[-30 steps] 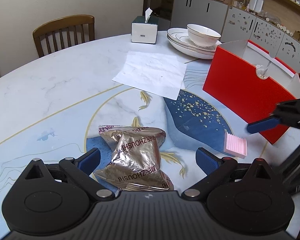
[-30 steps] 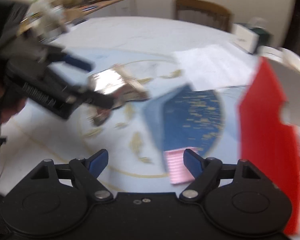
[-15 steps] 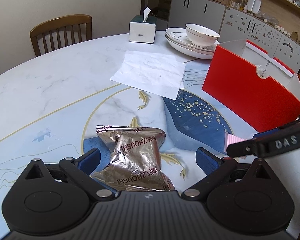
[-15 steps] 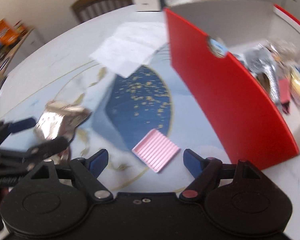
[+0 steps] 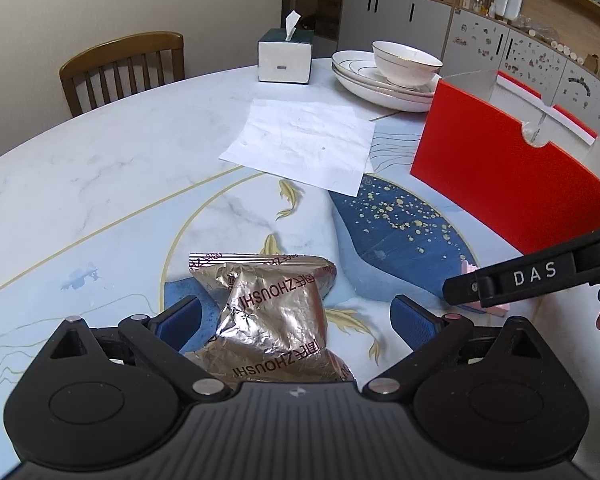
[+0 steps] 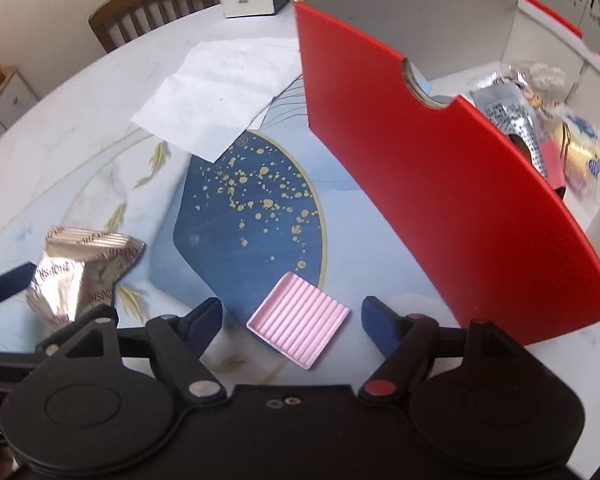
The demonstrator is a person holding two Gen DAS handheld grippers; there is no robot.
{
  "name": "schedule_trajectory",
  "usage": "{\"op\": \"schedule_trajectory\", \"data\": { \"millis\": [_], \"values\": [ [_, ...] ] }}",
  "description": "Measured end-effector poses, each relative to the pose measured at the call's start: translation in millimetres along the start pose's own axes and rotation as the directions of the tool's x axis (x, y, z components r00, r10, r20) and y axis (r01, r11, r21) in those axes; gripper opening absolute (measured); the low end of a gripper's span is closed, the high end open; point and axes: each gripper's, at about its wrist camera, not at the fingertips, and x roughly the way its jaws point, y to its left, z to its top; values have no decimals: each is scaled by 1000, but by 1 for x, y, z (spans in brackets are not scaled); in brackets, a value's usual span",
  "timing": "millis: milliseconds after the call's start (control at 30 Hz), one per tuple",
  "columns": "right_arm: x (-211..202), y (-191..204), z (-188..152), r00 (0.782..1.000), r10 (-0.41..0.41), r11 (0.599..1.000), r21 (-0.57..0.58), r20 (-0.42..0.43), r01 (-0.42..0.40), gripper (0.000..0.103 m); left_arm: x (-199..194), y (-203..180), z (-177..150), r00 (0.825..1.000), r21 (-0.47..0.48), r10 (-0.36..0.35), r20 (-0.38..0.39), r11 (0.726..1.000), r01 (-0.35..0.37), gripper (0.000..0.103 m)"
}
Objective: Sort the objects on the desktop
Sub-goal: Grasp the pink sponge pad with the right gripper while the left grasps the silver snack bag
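snacks (image 6: 540, 120) inside the red box (image 6: 460, 200) show only from the right wrist. there the right gripper (image 6: 292, 316), jaws apart, straddles a ribbed pink square (image 6: 300, 326) lying flat on the table (image 6: 60, 140). the left gripper (image 5: 296, 316), jaws apart, flanks a crinkled silver foil packet (image 5: 268, 312) printed zhoushi.

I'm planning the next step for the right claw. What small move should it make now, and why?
Probably lower the right claw a little and close it on the pink ridged piece. That piece lies flat on the table between the open fingers, not yet gripped. The red box beside it already holds wrapped items, so it looks like the destination.
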Motion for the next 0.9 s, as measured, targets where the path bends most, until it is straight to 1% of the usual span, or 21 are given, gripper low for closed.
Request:
{"op": "schedule_trajectory", "data": {
  "millis": [67,133,167,233,267,400,500,567,667,767,833,900],
  "values": [
    [0,-1,0,1000,-2,1000,10,16,2,72,1,0,0,1000,-4,-2,-1,1000,2,101],
    [0,0,1,1000,-8,1000,6,26,8,63,1,0,0,1000,-4,-3,-1,1000,3,101],
    [-1,1,2,1000,-2,1000,-4,31,3,56,1,0,-1,1000,-6,-3,-2,1000,3,101],
    [-1,2,1,999,8,999,-33,32,-7,54,1,0,0,1000,-6,0,-4,1000,0,100],
    [-2,4,0,999,9,999,-54,32,-8,53,1,0,0,1000,-6,-2,-4,1000,2,98],
    [-5,6,-7,998,42,990,-139,36,-37,52,1,0,-2,1000,-7,-8,-9,1000,8,93],
    [-8,6,-12,997,74,979,-192,33,-66,51,0,1,-3,1000,-7,6,-10,1000,-6,87],
    [-10,6,-17,995,94,968,-236,37,-83,51,1,2,-4,1000,-13,11,-19,1000,-11,74],
    [-15,6,-25,990,133,939,-324,37,-114,51,1,4,-6,999,-12,25,-30,1000,-25,63],
    [-20,4,-33,986,167,909,-392,26,-144,51,0,4,-8,999,-13,28,-32,999,-29,59],
    [-23,2,-37,983,182,890,-428,23,-155,48,-2,5,-8,999,-19,31,-31,999,-32,57],
    [-25,0,-39,982,188,883,-442,20,-161,47,-3,5,-9,999,-29,31,-32,999,-32,56]
  ]
}}
